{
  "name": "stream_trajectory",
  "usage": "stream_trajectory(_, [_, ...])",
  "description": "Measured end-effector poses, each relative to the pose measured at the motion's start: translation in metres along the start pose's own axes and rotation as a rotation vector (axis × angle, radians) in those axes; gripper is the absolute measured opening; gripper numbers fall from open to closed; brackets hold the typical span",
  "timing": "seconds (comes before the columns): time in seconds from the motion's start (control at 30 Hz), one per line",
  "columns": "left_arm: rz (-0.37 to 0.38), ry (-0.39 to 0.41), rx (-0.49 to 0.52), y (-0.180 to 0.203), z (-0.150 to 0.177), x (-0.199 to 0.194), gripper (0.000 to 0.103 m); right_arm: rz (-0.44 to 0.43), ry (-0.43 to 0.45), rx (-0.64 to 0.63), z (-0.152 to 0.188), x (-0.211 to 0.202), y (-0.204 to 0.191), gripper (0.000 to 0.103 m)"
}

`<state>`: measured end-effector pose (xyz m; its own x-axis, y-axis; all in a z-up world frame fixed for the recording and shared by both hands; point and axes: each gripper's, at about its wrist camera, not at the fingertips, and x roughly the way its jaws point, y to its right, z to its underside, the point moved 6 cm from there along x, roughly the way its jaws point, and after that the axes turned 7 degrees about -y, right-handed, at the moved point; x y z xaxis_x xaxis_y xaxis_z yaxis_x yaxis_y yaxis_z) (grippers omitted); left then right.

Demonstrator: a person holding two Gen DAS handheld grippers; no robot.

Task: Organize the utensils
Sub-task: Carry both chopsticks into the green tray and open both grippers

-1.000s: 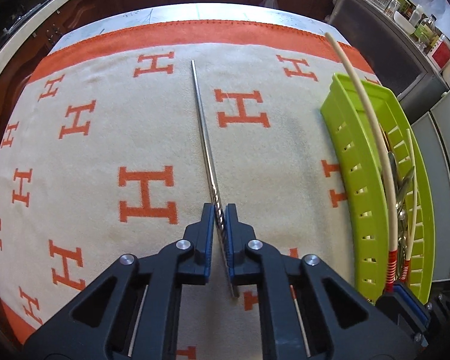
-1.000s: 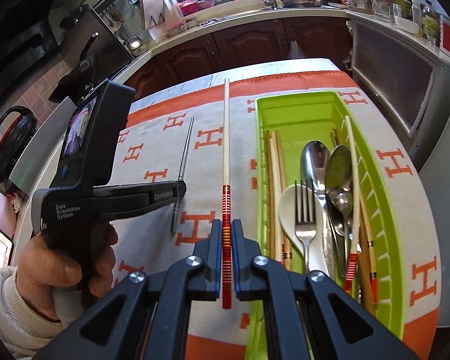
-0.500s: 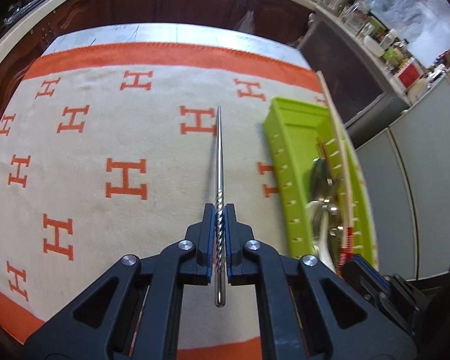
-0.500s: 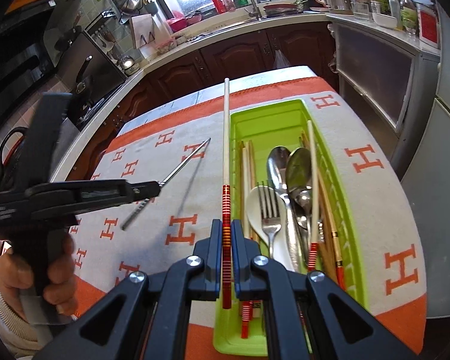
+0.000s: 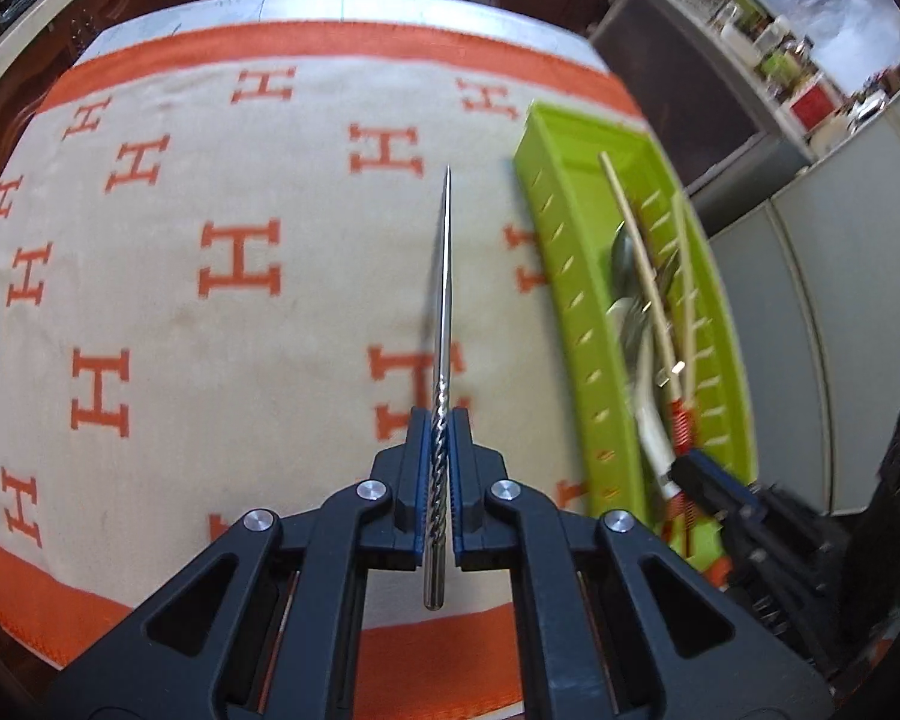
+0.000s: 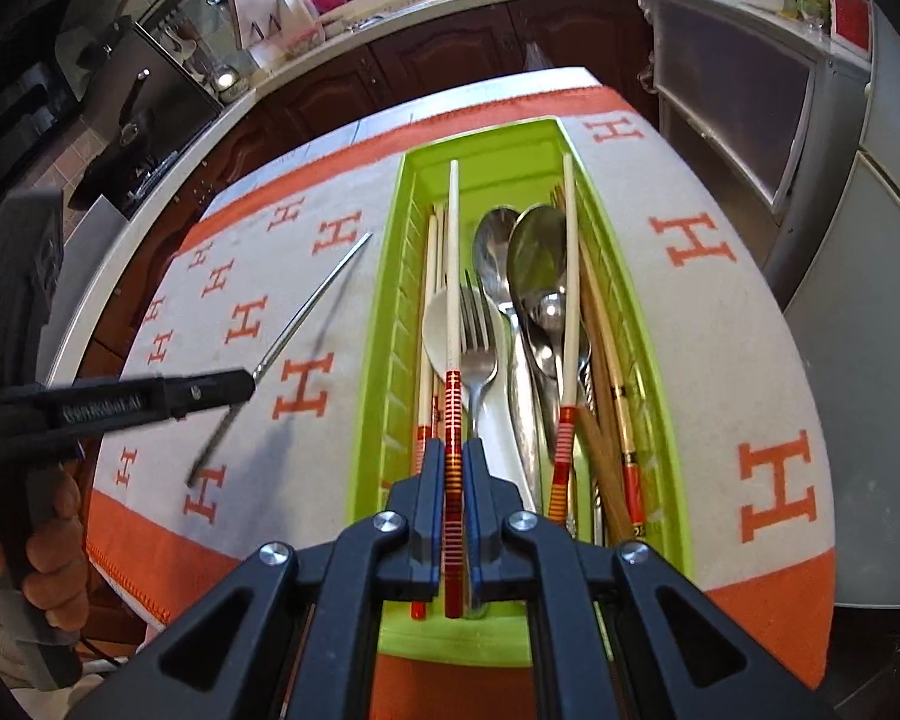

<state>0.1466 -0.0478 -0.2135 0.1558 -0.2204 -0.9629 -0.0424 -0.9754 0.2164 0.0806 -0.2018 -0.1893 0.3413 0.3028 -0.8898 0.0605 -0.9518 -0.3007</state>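
Midway through sorting the utensils, my right gripper (image 6: 455, 468) is clamped on the red-and-gold banded handle of an ivory chopstick (image 6: 453, 276), held lengthwise over the lime-green plastic tray (image 6: 372, 360). Its matching partner (image 6: 567, 312) already lies inside among a steel fork (image 6: 477, 336), spoons (image 6: 531, 258), a white ladle-shaped spoon and brown wooden chopsticks. My left gripper (image 5: 437, 450) is closed on the twisted grip of a slim, pointed metal chopstick (image 5: 444, 276), carried above the cream cloth (image 5: 210, 180) with its orange H pattern, just left of the tray's slotted wall (image 5: 576, 300). As I judge it, the placing step is in hand: the ivory stick needs lowering flat and releasing, then the steel one must swing right over the rim, its smooth, thin shaft likely to roll.
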Motion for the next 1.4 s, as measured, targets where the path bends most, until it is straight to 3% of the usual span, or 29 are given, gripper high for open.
stream_trajectory(0.13, [-0.042,-0.037,0.019,-0.009,0.012,0.017,0.003,-0.003,-0.013,0.003,0.002,0.002,0.0,0.006])
stream_trajectory(0.53, [-0.102,-0.028,0.09,-0.011,0.006,0.027,0.007,-0.025,-0.001,0.046,-0.001,-0.001,0.005,0.007])
stream_trajectory(0.7, [-0.129,-0.01,0.094,-0.01,-0.007,0.032,0.008,-0.047,0.029,0.07,-0.002,-0.008,0.007,0.018])
stream_trajectory(0.9, [-0.147,0.02,0.106,-0.005,-0.017,0.035,0.006,-0.056,0.031,0.08,-0.004,-0.007,0.009,0.018])
stream_trajectory(1.13, [-0.066,0.022,0.011,-0.014,-0.023,0.031,0.003,-0.068,0.044,0.088,-0.003,-0.01,0.013,0.018])
stream_trajectory(1.4, [0.1,0.071,-0.05,0.006,-0.027,-0.021,0.003,-0.08,0.058,0.103,-0.004,-0.013,0.015,0.018])
